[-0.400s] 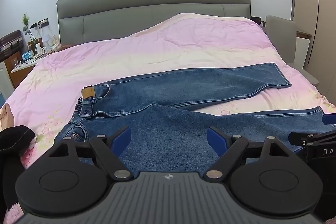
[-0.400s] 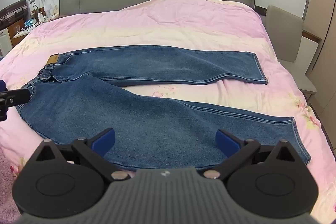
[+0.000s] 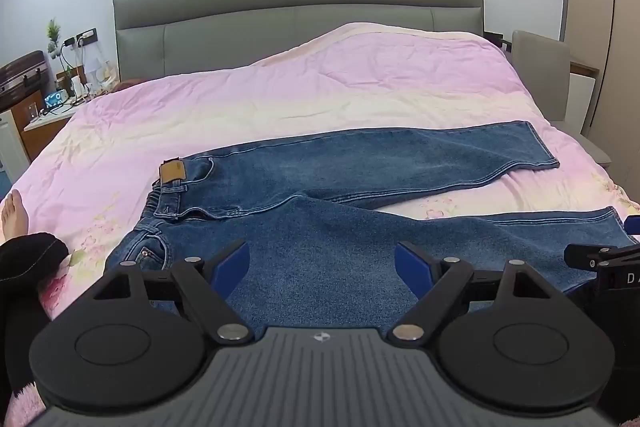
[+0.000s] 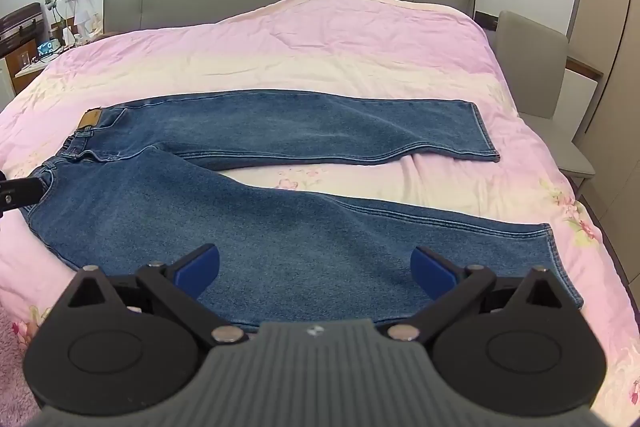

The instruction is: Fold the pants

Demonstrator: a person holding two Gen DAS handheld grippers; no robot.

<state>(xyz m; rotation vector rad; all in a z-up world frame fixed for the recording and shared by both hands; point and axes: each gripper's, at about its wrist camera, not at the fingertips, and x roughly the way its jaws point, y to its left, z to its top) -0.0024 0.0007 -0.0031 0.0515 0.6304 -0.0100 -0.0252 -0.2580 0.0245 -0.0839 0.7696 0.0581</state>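
Observation:
A pair of blue jeans [image 3: 360,167] lies flat on the pink bedspread [image 3: 280,99], waistband at the left, the two legs spread apart toward the right. It also shows in the right wrist view [image 4: 280,131]. My left gripper [image 3: 322,265] is open and empty above the near leg close to the waist. My right gripper [image 4: 316,265] is open and empty above the near leg toward its hem. The right gripper's tip shows at the right edge of the left wrist view [image 3: 600,255].
A grey headboard [image 3: 300,11] stands at the back. A cluttered nightstand [image 3: 48,107] is at the left and a grey chair [image 4: 536,67] at the right of the bed. A person's bare foot [image 3: 14,207] and dark trouser leg lie at the left.
Both grippers have shifted slightly; the jeans lie as before. Both stay open.

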